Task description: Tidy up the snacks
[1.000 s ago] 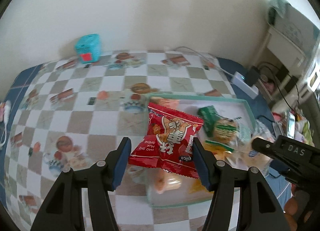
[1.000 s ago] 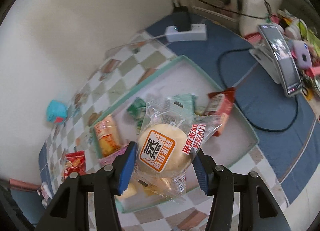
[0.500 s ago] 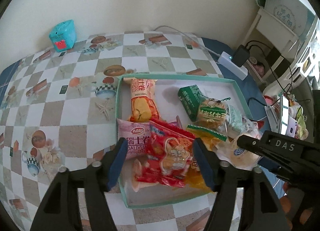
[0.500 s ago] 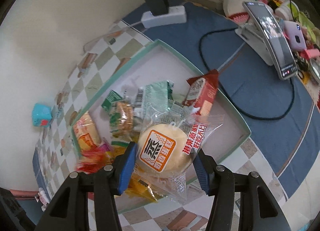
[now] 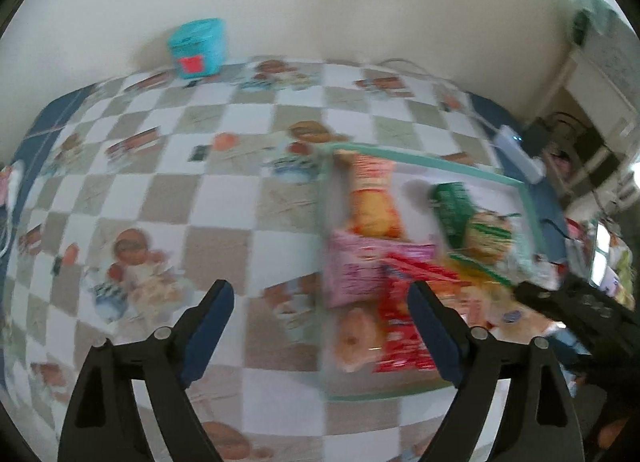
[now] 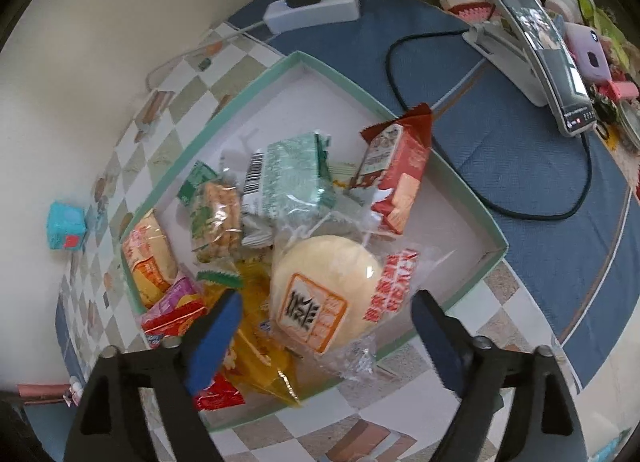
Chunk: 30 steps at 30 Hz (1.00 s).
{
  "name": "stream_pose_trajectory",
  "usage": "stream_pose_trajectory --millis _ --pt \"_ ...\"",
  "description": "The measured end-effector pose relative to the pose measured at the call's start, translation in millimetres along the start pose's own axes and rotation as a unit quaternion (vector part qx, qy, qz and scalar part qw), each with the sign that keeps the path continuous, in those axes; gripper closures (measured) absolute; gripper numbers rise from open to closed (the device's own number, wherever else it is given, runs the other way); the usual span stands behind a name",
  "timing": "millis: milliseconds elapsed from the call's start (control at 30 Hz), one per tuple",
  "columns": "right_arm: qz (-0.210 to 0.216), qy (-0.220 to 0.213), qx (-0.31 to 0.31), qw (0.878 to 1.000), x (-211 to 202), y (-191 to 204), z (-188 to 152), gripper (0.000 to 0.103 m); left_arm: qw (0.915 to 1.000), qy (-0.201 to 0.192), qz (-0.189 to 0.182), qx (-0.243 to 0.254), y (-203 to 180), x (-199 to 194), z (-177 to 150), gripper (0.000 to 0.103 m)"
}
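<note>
A checkered tablecloth (image 5: 224, 197) printed with small food motifs covers the table below a plain pale wall; the left wrist view is motion-blurred. Left wrist view: the left gripper (image 5: 320, 326) stands released, its jaws having just been opening, with nothing between them and bare cloth under its left finger; open cloth fills the left and centre of the frame. The teal-rimmed tray (image 5: 424, 159) lies at centre right, its left wall roughly in line with the gap between the fingers. Inside it a red snack packet (image 5: 404, 326) lies just beside the right finger, touching a pink packet (image 5: 352, 274). A teal box (image 5: 198, 47) stands at upper left against the wall, and the right gripper's black body intrudes at lower right. Right wrist view: the right gripper (image 6: 326, 314) is likewise released, jaws just having been opening; the bagged steamed bun (image 6: 320, 290) lies between the fingers on the snack pile, neither pad pressing it. The tray's near wall runs across the lower centre; its upper right corner is bare floor. A red biscuit packet (image 6: 400, 173) leans on the right wall. Beyond, on blue cloth (image 6: 532, 165), a black cable (image 6: 560, 213), a white power strip (image 6: 316, 9) and a phone on a stand (image 6: 552, 45) crowd the upper right.
</note>
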State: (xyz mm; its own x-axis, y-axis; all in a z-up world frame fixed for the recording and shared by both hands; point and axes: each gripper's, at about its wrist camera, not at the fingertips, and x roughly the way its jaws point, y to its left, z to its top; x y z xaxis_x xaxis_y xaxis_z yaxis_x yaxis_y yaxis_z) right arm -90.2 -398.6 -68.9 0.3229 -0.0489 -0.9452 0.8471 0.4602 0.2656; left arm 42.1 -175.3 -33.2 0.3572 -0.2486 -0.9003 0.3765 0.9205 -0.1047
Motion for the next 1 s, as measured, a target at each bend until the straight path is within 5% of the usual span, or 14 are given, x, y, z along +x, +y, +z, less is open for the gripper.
stream_pose_trajectory --millis 100,433,1000 --pt "0.004 -0.022 -0.019 1.0 -8 9 -7 0.0 0.9993 0.002 0.031 -0.019 20 -2 -5 0.01" --pt "0.034 -0.101 -0.121 0.987 -46 49 -54 0.0 0.9934 -0.01 0.105 -0.046 67 -32 -26 0.01" --pt "-0.002 -0.091 -0.246 0.965 -48 77 -133 0.0 0.9909 -0.01 0.126 -0.046 106 -59 -64 0.01"
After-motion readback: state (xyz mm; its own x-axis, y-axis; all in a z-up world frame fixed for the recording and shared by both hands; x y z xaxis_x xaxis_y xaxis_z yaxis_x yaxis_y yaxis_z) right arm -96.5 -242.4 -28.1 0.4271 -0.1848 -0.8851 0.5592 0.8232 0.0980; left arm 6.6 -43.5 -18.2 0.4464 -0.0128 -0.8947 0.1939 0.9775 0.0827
